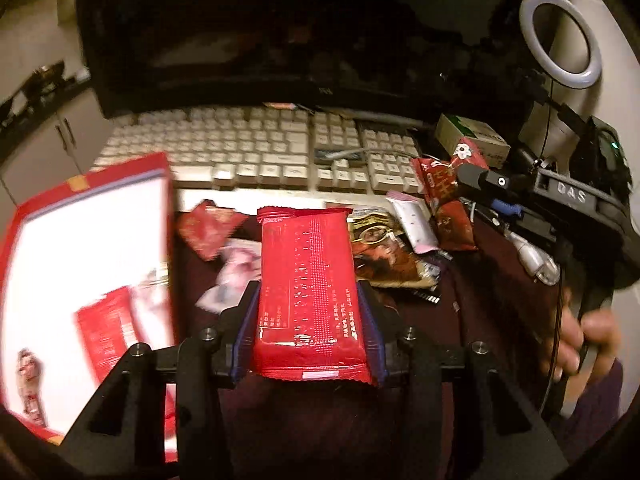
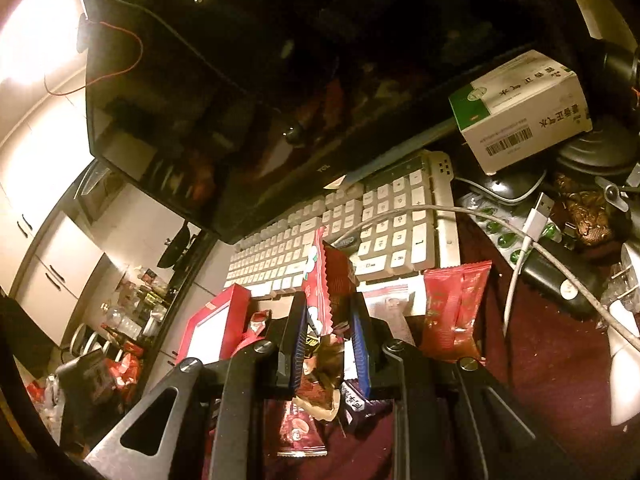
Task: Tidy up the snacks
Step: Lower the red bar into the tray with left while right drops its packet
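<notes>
Red snack pack [image 1: 310, 296] hides pads' [image 1: 370, 332] inner faces.

A dark maroon desk top [image 1: 480, 300] carries everything. A white keyboard [image 1: 248, 152] lies along its far side under the monitor [image 1: 240, 32]. In front of the keyboard sits a loose heap of snack packets [image 1: 384, 248], red, brown and white ones overlapping. A red box [image 1: 84, 272] with a white inside rests at the left. At the right lie a green-and-white carton [image 2: 524, 108], a blister pack [image 2: 508, 236] and white cables [image 2: 524, 240].
</notes>
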The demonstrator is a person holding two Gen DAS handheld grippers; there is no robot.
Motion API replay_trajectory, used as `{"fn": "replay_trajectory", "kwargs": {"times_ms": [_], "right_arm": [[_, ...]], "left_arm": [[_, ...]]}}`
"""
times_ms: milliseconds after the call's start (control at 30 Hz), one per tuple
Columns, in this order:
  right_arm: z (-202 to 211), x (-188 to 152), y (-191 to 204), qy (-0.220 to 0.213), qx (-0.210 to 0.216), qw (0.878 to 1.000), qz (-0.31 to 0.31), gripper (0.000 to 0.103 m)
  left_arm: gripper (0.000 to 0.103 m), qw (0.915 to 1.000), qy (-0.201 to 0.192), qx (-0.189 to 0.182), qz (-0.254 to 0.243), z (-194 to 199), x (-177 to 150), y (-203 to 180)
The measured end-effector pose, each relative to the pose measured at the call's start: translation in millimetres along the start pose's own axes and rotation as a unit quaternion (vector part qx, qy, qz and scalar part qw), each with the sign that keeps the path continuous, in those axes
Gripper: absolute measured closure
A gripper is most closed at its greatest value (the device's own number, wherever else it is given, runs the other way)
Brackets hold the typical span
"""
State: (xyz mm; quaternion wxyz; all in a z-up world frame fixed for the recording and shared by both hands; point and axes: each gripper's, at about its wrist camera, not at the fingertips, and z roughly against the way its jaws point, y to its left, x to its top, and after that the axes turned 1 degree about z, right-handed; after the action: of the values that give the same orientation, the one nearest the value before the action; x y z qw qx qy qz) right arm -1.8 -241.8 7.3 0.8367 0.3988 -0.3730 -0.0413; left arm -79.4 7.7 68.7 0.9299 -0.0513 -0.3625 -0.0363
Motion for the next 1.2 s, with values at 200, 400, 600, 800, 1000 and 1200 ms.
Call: {"fn": "replay_trajectory", "kwargs": {"times_ms": [200, 400, 600, 800, 1000, 1200], "right_arm": [[1, -1, 10, -0.009, 0.011, 1.0, 0.023, 0.082], [-10, -8, 27, 0.006, 0.026, 0.998, 0.05, 0.082], [-29, -23, 70, 0.051, 0.11, 0.992, 0.041, 0.082], [-84, -59, 149, 0.126, 0.164, 0.975, 0.086, 0.082], [-143, -106, 195, 0.199, 0.173, 0.956, 0.125, 0.082], [-170, -138, 213, 0.241, 0.123, 0.945, 0.184, 0.076]], "left_arm": [[0.058, 0.9989, -0.032, 0.033, 0.011, 32, -15, 36], [0.058, 0.9944, -0.046, 0.08, 0.052, 52, -27, 93], [0.058, 0.9898, -0.045, 0.112, 0.075, 59, -43, 133], [0.058, 0.9863, -0.046, 0.122, 0.102, 62, -50, 162], [0.058, 0.9803, -0.041, 0.155, 0.116, 60, -55, 186], [0.057, 0.9726, -0.029, 0.191, 0.129, 49, -54, 198]]}}
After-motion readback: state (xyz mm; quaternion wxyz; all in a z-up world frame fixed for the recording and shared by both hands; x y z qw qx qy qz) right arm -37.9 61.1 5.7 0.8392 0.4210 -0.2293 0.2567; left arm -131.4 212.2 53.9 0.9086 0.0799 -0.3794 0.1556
